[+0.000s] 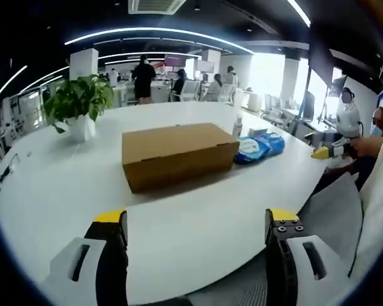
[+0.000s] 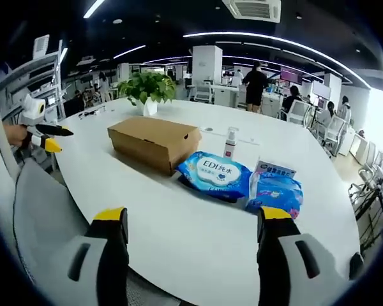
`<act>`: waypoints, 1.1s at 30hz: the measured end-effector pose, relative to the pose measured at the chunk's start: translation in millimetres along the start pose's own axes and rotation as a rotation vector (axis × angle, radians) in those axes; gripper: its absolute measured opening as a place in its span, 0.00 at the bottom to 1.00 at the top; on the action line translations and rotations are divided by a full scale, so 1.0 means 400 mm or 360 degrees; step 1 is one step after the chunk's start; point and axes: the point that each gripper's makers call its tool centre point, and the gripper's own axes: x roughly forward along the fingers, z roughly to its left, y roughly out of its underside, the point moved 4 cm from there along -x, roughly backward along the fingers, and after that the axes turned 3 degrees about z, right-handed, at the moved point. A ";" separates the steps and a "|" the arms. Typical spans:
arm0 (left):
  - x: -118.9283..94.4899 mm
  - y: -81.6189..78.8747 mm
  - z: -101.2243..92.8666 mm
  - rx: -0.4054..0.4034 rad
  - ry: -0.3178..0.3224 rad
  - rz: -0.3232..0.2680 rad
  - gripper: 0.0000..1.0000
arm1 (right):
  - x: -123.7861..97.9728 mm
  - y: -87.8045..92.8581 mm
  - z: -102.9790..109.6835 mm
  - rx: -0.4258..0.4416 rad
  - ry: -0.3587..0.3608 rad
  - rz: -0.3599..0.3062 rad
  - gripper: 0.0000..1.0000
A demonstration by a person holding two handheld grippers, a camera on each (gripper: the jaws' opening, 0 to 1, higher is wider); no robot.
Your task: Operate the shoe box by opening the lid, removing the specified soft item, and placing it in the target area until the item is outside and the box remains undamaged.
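Shoe box (image 1: 179, 155) lid-on mid worktop (image 1: 64, 191), other items grouped off one end

Left gripper view: potted plant (image 1: 80, 105) on worktop behind-left of box; wipes pack (image 1: 255, 148) just beside box's right end, spray bottle (image 1: 237, 126) behind the pack. Right gripper view: box (image 2: 154, 141) sits left, plant (image 2: 147, 90) behind it, bottle (image 2: 229, 143) right of box, wipes pack (image 2: 214, 175) in front of bottle, second pack (image 2: 274, 190) just right of first; people and desks well behind the worktop
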 end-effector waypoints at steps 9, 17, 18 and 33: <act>-0.007 0.012 -0.011 0.0026 -0.0023 0.0003 1.00 | -0.029 0.030 0.023 0.0014 0.0030 -0.0001 0.89; -0.006 0.017 -0.021 0.0026 -0.0003 -0.0007 1.00 | -0.033 0.036 0.033 0.0022 0.0017 0.0012 0.96; -0.007 0.019 -0.021 0.0032 -0.0006 -0.0002 1.00 | -0.035 0.035 0.034 0.0025 0.0020 0.0006 0.96; -0.015 0.021 -0.014 0.0035 -0.0019 -0.0017 1.00 | -0.043 0.041 0.027 0.0054 0.0046 -0.0007 0.96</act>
